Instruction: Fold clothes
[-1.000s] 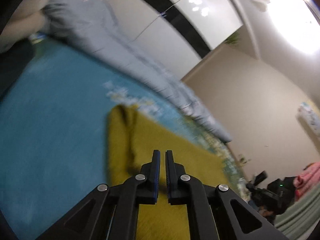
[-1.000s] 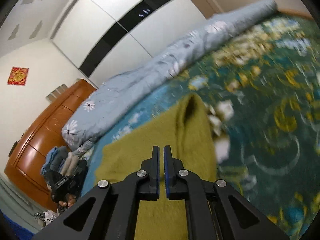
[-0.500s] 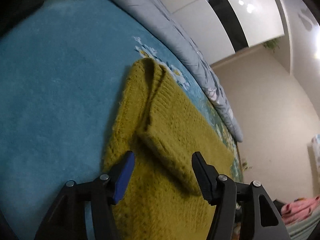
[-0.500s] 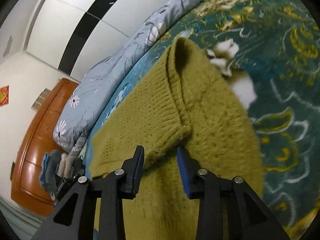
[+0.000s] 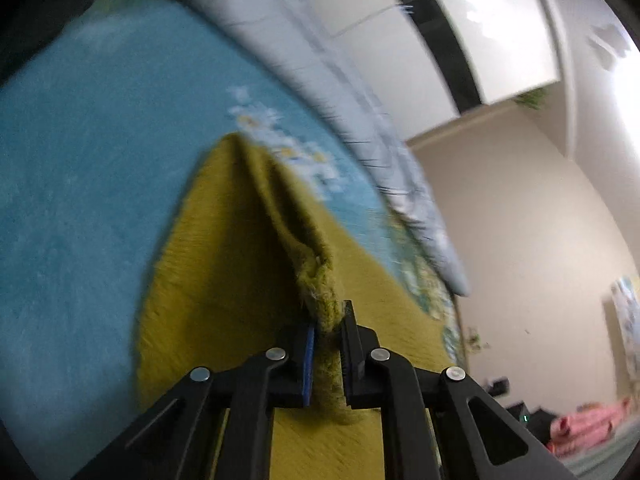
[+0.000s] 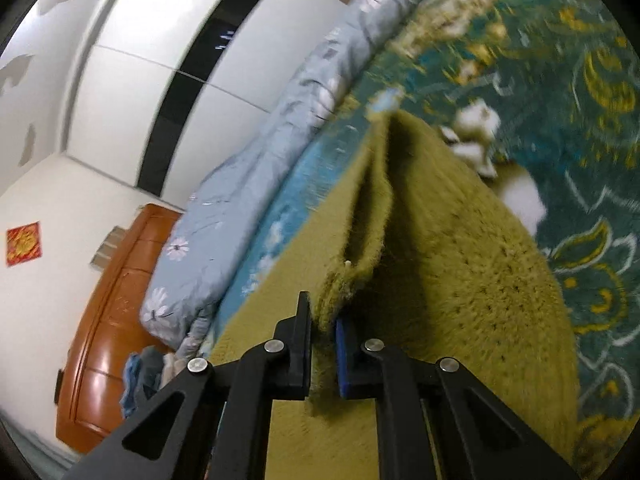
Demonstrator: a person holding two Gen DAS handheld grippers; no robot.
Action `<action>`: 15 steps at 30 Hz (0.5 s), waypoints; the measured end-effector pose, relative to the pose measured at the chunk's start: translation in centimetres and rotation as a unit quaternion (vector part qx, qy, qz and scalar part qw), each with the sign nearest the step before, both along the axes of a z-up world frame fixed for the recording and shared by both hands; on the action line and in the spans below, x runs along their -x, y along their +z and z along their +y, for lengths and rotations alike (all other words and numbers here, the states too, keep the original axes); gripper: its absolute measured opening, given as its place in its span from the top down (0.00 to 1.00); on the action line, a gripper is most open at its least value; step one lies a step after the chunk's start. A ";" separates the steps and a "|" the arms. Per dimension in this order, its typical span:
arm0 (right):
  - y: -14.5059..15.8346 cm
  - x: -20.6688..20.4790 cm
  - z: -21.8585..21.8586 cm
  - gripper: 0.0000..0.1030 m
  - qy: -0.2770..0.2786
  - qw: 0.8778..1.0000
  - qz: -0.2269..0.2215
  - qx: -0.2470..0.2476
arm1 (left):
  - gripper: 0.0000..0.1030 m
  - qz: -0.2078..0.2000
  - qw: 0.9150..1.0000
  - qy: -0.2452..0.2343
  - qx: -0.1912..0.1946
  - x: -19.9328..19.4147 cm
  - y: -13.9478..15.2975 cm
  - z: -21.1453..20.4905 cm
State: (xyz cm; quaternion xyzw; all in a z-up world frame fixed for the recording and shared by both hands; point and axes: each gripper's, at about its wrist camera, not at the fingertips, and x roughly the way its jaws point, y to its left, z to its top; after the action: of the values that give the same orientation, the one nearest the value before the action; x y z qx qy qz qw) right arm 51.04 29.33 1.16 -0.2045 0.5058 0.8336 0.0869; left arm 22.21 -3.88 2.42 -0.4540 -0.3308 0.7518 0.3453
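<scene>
- Between the fingers of the left gripper (image 5: 327, 344), a raised fold of the sweater (image 5: 224, 264) sits pinched
- right gripper (image 6: 323, 344) likewise clamps a sweater (image 6: 460, 264) ridge, the rest spread ahead on the blanket (image 6: 580, 128)

sweater (image 5: 224, 280) on bedspread (image 5: 80, 200) | quilt (image 6: 248, 184) behind sweater | wardrobe (image 6: 160, 60) behind quilt
</scene>
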 end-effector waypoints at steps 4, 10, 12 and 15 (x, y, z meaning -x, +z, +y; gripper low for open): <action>3.3 -4.0 -1.7 0.91 0.018 0.998 0.036 -0.047 | 0.89 0.047 0.998 -0.041 -0.013 -4.1 3.3 -1.4; -0.6 -8.2 -3.2 0.91 0.011 0.998 -0.032 -0.059 | 0.89 0.012 0.992 -0.055 0.114 -8.1 -1.6 -3.4; -3.7 -8.3 -3.1 0.90 0.007 0.997 -0.070 -0.024 | 0.89 -0.035 0.992 -0.044 0.109 -8.0 -4.5 -3.9; -5.5 -8.5 -3.0 0.91 0.000 0.996 -0.088 -0.008 | 0.88 -0.049 0.994 -0.037 0.092 -7.9 -5.1 -4.3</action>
State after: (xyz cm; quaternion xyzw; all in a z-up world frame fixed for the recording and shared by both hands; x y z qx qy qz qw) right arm 59.52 26.35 -4.31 -0.2762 0.4895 0.8164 0.1323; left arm 30.07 -8.22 -2.65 -0.5318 -0.2597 0.7427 0.3134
